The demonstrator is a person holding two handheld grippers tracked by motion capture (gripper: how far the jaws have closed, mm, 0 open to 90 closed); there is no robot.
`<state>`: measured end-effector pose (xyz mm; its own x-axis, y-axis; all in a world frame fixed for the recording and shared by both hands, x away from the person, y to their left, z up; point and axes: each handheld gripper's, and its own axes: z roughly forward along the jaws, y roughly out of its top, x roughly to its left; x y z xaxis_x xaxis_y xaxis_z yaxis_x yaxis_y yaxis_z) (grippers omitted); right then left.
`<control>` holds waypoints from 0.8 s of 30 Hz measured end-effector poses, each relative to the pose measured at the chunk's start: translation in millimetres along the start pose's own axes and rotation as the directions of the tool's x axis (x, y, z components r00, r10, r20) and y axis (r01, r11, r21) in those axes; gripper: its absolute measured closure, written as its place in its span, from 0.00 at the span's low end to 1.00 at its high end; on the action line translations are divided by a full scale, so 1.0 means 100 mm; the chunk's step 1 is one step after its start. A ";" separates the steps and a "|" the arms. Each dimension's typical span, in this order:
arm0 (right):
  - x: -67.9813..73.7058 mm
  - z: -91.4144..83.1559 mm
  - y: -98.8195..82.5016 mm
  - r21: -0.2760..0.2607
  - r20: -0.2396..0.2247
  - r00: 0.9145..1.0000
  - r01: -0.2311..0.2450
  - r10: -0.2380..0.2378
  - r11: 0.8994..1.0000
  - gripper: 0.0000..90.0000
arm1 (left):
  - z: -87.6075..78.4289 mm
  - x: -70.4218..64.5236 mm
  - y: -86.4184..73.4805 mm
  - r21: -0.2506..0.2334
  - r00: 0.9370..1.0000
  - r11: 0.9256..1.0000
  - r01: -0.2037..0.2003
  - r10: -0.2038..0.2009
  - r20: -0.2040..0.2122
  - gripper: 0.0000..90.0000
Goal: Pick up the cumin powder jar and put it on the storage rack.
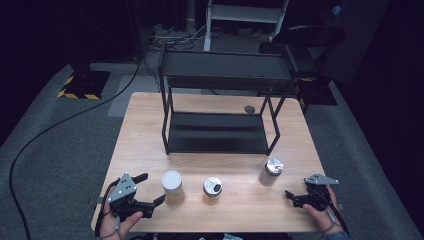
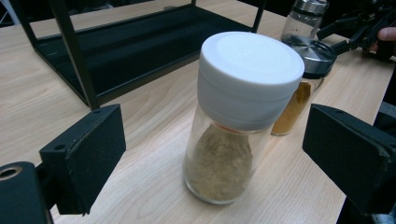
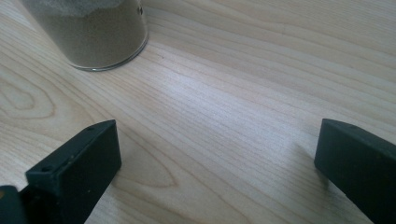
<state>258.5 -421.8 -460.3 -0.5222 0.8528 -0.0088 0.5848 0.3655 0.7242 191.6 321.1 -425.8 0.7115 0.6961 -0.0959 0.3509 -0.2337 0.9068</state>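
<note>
Three spice jars stand in a row on the wooden table (image 1: 150, 120). The white-lidded jar (image 1: 171, 186) of tan powder stands upright just right of my left gripper (image 1: 153, 188). In the left gripper view that jar (image 2: 233, 121) sits between the two wide-apart jaws of the left gripper (image 2: 219, 154), and neither pad touches it. A jar with orange powder and a dark metal lid (image 1: 212, 186) (image 2: 299, 93) is in the middle. A silver-lidded jar (image 1: 272, 171) (image 3: 93, 32) stands left of my right gripper (image 1: 296, 189) (image 3: 217, 158), which is open over bare wood.
A black two-tier rack (image 1: 220, 132) takes up the middle and back of the table, with both shelves bare. A small dark round object (image 1: 249, 109) lies behind its right legs. The table's front edge runs just below both hands. Cables cross the grey floor at left.
</note>
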 end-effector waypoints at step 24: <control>0.00 0.00 0.00 0.000 0.000 1.000 0.000 0.000 1.000 0.00 | 0.38 0.10 0.17 0.008 0.994 0.999 -0.043 0.042 0.098 0.07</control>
<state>258.5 -421.8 -460.3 -0.5221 0.8528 -0.0086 0.5848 0.3654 0.7242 228.2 298.1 -426.8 0.7819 0.6157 -0.0979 0.3248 -0.2684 0.9069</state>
